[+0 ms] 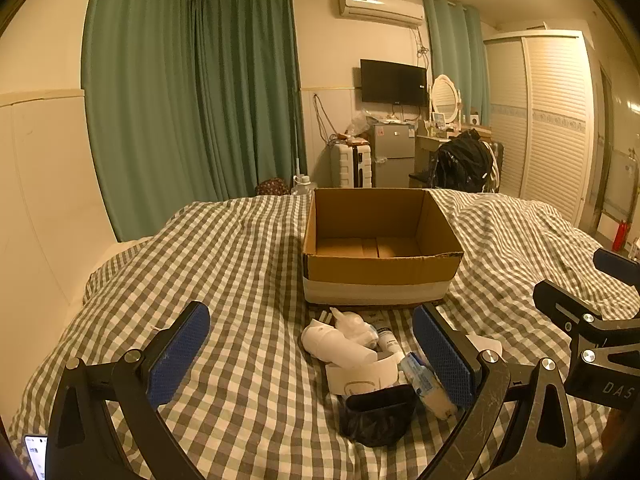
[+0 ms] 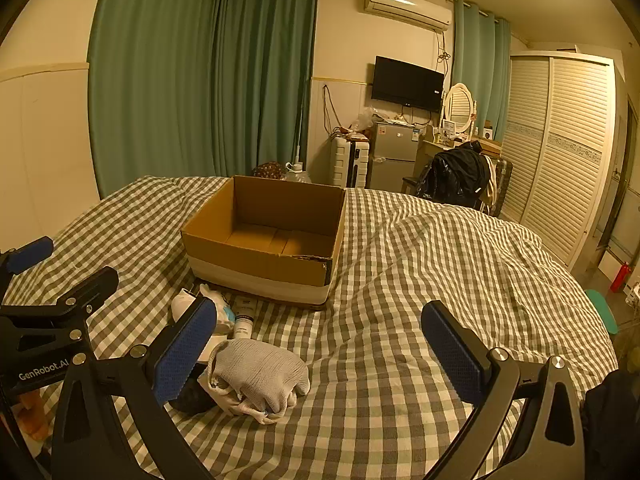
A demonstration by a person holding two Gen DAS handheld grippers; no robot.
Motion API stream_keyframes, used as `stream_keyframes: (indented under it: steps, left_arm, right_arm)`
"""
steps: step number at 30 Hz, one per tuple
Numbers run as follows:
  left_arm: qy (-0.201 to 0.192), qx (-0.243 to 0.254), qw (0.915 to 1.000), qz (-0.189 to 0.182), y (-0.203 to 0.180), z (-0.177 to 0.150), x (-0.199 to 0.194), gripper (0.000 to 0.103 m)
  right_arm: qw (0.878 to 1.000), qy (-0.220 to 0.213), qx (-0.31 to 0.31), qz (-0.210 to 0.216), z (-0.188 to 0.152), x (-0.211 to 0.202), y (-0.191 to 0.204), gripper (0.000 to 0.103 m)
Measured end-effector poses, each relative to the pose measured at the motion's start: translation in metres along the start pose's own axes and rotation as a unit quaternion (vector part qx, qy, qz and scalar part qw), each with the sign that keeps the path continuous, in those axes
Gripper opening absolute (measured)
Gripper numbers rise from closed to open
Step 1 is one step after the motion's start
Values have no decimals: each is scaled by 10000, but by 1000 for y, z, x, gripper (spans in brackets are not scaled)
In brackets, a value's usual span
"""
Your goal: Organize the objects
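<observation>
An open, empty cardboard box stands on the checked bedspread; it also shows in the right wrist view. In front of it lies a pile of small items: a white bottle, a tube, a blue-and-white pack and a black pouch. A folded grey-white cloth lies nearest in the right wrist view. My left gripper is open, with the pile between its fingers. My right gripper is open and empty, just right of the cloth.
The checked bedspread covers the whole bed, rumpled at the right. A phone lies at the lower left. Green curtains, a fridge, a chair with a black jacket and a wardrobe stand beyond the bed.
</observation>
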State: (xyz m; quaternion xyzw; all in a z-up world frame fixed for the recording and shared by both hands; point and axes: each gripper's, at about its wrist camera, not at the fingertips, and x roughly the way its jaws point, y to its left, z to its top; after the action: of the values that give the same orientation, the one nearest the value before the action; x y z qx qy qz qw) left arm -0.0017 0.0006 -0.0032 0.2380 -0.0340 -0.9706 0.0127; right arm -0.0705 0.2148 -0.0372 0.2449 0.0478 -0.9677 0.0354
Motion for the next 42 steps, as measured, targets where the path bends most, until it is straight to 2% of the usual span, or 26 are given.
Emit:
stream_keyframes:
  steps: [42]
  left_arm:
    - [66,-11,10000,0,0,-3,0,103]
  right_arm:
    - [9999,31,-66,99,-4,-1,6,103]
